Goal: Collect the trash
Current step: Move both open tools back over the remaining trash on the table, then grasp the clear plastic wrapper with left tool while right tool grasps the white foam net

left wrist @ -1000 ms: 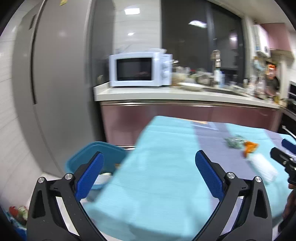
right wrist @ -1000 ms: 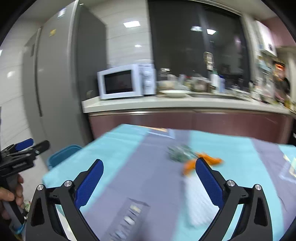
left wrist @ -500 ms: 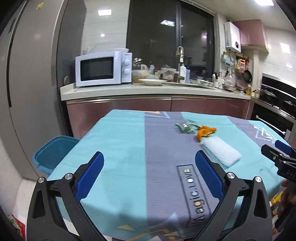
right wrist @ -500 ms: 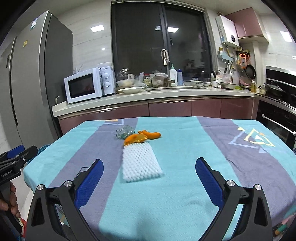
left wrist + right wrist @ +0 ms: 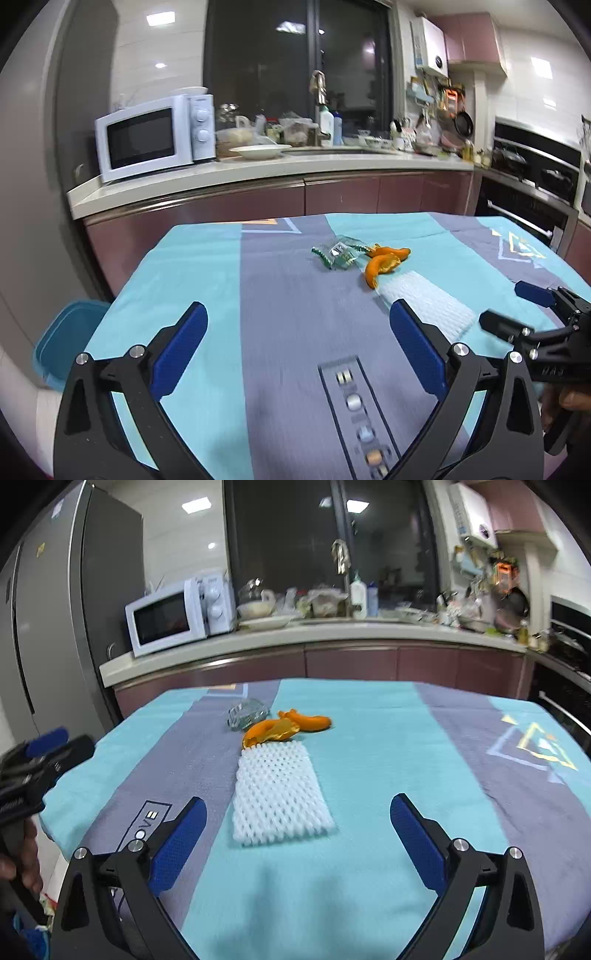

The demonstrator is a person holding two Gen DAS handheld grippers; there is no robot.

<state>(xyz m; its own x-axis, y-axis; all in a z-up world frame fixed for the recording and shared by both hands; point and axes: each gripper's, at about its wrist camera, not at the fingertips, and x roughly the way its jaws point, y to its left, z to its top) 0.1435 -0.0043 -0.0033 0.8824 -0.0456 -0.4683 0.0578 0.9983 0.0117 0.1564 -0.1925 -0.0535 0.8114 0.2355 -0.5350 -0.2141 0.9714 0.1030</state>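
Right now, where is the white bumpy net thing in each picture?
Left wrist view: the white foam net lies right of middle on the tablecloth, just past the tip of the left gripper's right-hand finger.
Right wrist view: the net lies left of middle, between and beyond the right gripper's open jaws.
Shared landmark: the orange peel touches the net's far end in both.

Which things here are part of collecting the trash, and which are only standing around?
For the job:
- white foam net
- orange peel
- crumpled clear wrapper
- blue bin beside the table
- left tongs and right tongs, both open

Just there:
- microwave
- plate on the counter
- fridge
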